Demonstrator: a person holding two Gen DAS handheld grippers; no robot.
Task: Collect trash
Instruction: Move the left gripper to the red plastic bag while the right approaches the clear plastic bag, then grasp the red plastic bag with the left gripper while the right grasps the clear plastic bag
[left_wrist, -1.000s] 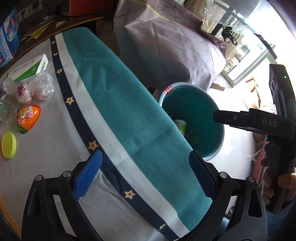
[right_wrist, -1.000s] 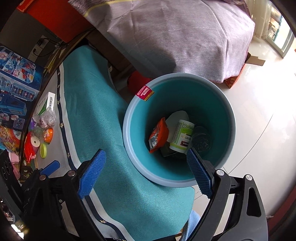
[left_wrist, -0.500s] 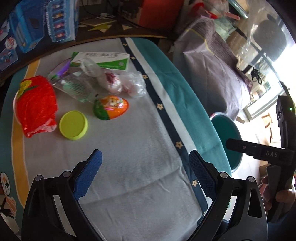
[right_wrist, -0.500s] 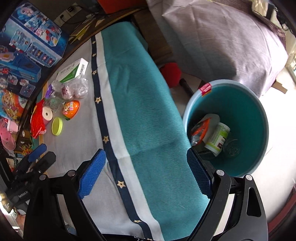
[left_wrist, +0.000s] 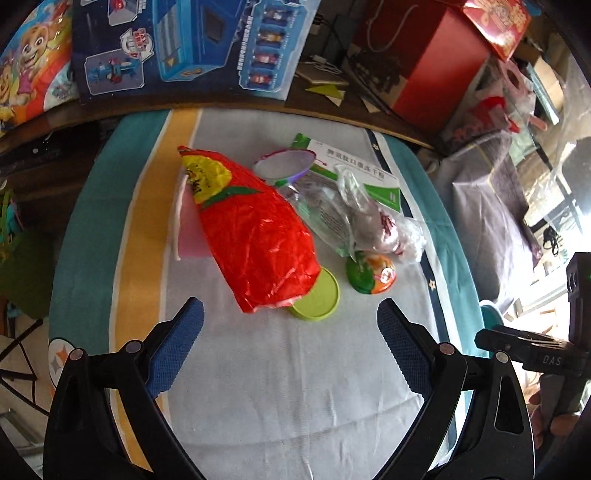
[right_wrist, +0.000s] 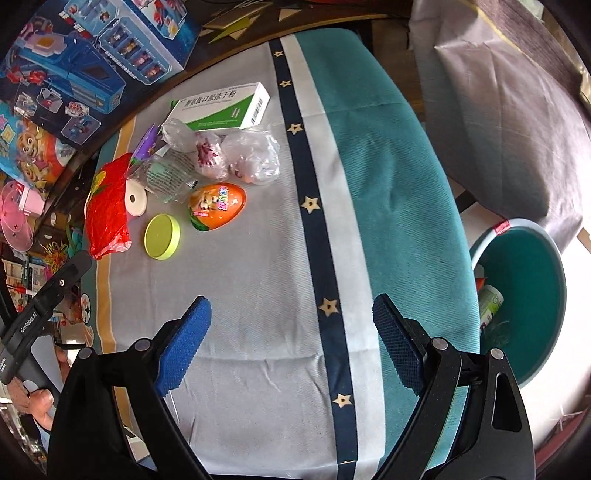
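Task is judged partly done. In the right wrist view the teal bin (right_wrist: 532, 295) is being seen at the right edge of the frame, beside the draped table (right_wrist: 388, 184), with at least a white-and-green container and some orange wrapper already lying inside. Remaining trash is being seen clustered at the upper left of that view, all on the grey part of the cloth.

Items being counted as left:
- red foil bag (left_wrist: 258, 236), centre of the left wrist view, overlapping the rim of the yellow-green lid (left_wrist: 317, 299)
- orange egg-shaped capsule (left_wrist: 371, 273), just right of the lid
- clear plastic bags (left_wrist: 369, 221), crumpled, lying against the white-and-green box (left_wrist: 369, 177)
- a purple-rimmed lid near the box, upper centre

The left gripper (left_wrist: 291, 350) is being held wide open over bare cloth, lower centre of its view, nothing between the blue pads; the red foil bag is lying nearest ahead of it. The right gripper (right_wrist: 291, 343) is likewise being held wide open and empty, lower centre of its view, well apart from the cluster.
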